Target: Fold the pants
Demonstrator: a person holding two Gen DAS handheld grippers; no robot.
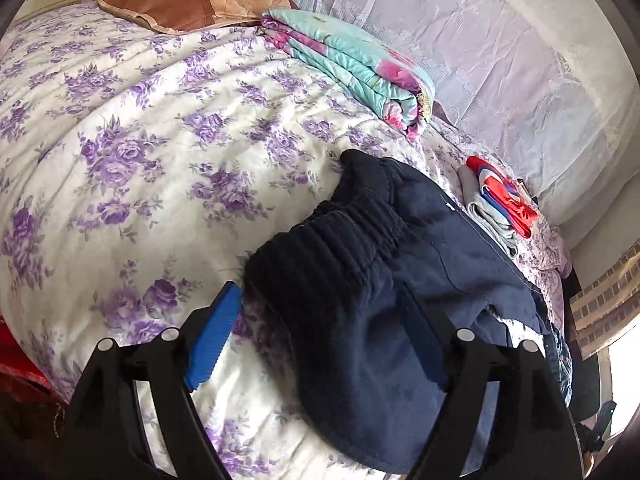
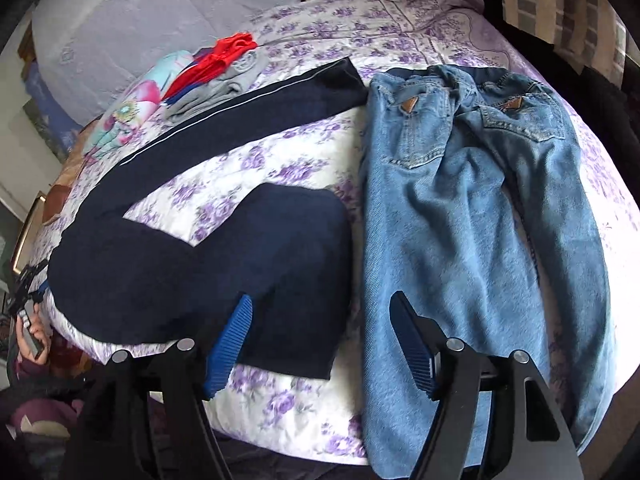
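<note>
**Both grippers open over the bed, navy pants spread out**

Your left gripper (image 1: pixel 324 344) has its fingers spread wide. The left blue pad (image 1: pixel 214 340) sits on the floral bedspread (image 1: pixel 132 152); the right pad is partly under or against the navy pants (image 1: pixel 360 292), can't tell if it's touching. Nothing clamped. The elastic waistband end of the pants is bunched up right in front of those fingers.

Your right gripper (image 2: pixel 324 344) is also wide open, holding nothing. Its left pad (image 2: pixel 230 350) is over the near edge of the navy pants (image 2: pixel 208 272), its right pad over the near leg of the blue jeans (image 2: pixel 472 216).

In the right wrist view the navy pants lie left of centre, one leg running toward the far side, the other shorter and nearer. Jeans lie flat just to their right, the two nearly touching.

Far side: folded red/grey clothes (image 1: pixel 496 200), a folded teal-pink quilt (image 1: pixel 360 64), a brown pillow (image 1: pixel 192 4).
</note>
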